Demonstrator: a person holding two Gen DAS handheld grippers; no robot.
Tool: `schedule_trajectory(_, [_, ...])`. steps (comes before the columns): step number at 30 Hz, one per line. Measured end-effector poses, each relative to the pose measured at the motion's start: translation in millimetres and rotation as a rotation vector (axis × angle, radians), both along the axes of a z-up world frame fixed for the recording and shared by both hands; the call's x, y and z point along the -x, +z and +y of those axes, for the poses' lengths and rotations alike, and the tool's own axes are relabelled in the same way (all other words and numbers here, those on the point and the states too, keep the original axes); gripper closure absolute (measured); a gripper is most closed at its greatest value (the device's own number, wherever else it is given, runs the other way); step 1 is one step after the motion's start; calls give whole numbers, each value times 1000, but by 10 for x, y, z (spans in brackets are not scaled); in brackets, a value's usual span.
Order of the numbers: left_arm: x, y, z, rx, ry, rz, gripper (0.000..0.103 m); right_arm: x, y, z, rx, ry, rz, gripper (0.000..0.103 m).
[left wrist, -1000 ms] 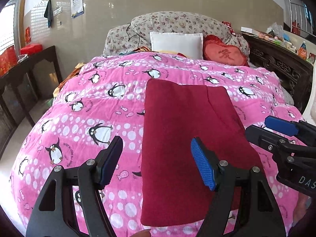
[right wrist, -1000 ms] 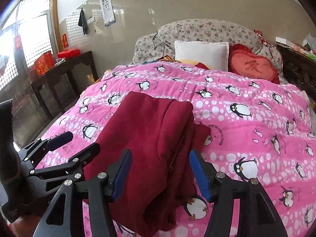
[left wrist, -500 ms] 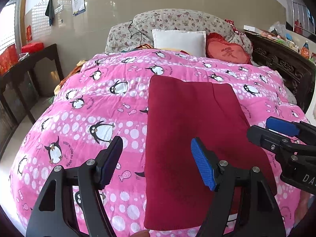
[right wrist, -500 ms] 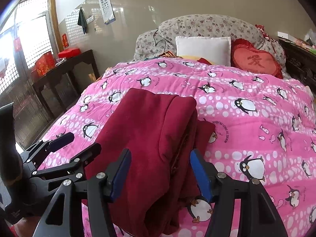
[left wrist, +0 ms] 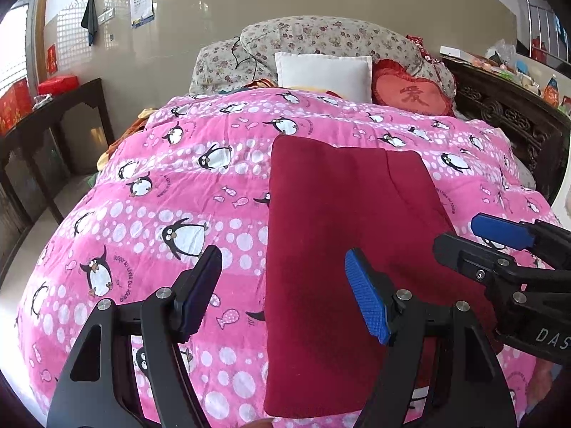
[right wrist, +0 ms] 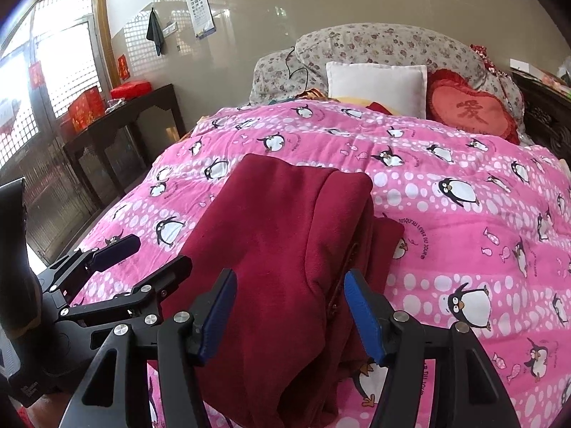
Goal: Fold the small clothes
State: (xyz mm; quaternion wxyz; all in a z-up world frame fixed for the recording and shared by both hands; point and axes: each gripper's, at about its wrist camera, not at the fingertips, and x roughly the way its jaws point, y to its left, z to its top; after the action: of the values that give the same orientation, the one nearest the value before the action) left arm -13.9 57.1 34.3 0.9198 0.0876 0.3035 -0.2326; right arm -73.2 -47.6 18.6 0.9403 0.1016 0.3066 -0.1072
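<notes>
Cloth lying folded on the bed

My left claw (left wrist: 282, 294) and right claw (right wrist: 289, 312) are hovering spread over the red cloth (left wrist: 342, 249), holding nothing.

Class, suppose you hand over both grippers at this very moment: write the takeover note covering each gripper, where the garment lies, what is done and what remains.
Left gripper: open, empty, over the near left edge of the dark red fleece garment.
Right gripper: open, empty, over the garment's near right side.
Garment: lying lengthwise on the pink penguin-print quilt, already folded into a long narrow strip, layers stacked along its right side.
Left to do: probably fold the strip across its length and tidy it.
</notes>
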Motion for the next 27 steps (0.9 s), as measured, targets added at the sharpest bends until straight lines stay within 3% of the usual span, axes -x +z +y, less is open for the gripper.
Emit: schedule_trajectory(27, [-58,-30,-28,-4,-17,0,31,-39,-13,-16,-11,0,6,42])
